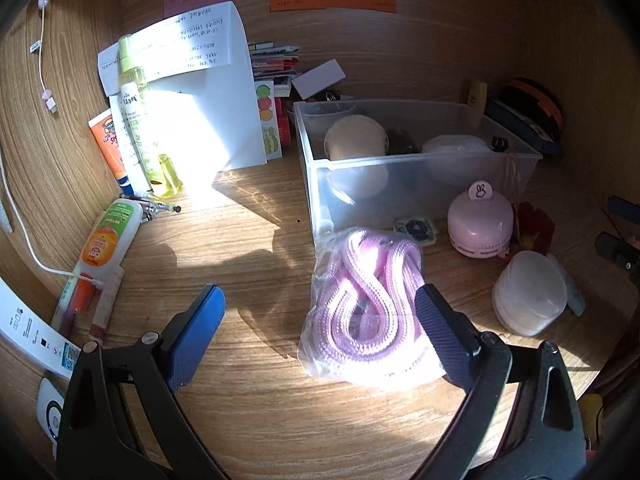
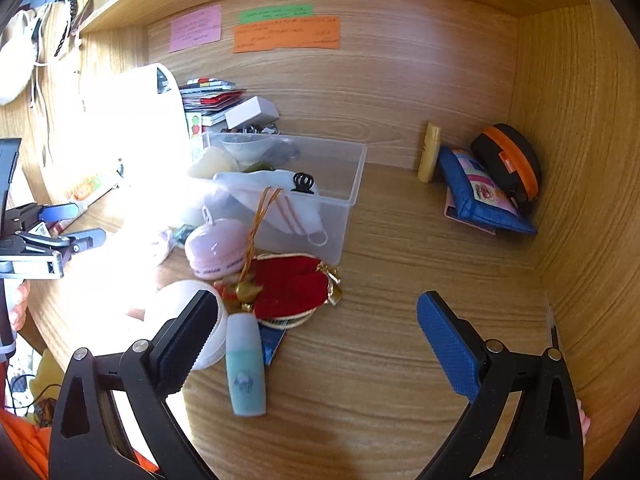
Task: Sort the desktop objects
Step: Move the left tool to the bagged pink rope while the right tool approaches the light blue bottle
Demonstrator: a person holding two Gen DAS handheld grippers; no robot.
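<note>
Nearest in the left wrist view, the left hand-held gripper (image 1: 320,312) is spread wide above the wooden table (image 1: 248,400), holding nothing. Its right finger overlaps the edge of a clear bag of coiled pink rope (image 1: 366,312) lying on the table; whether it touches the bag cannot be told. Just beyond the bag stands a clear plastic bin (image 1: 404,184), with a pale round container and a white pouch inside. Right of the bag sit a white round jar (image 1: 528,294) and, further back, a pink domed case (image 1: 480,220) with a rabbit sticker. Along the left edge lie an orange-and-white tube (image 1: 108,236) and, behind it, an upright yellow-green spray bottle (image 1: 136,120) against white paper.

In the right wrist view, the right hand-held gripper (image 2: 318,320) is likewise spread and empty over bare table. Beside its left finger lies a pale blue bottle (image 2: 245,368) on its side, with a red coin purse (image 2: 292,286) trimmed in gold just behind it. Further back is the same bin (image 2: 344,204), holding a face mask and a black hair claw. In the far right corner, a blue pencil pouch (image 2: 480,196) leans against a black-and-orange case (image 2: 508,160), with a yellow tube (image 2: 429,152) upright at the back wall.
</note>
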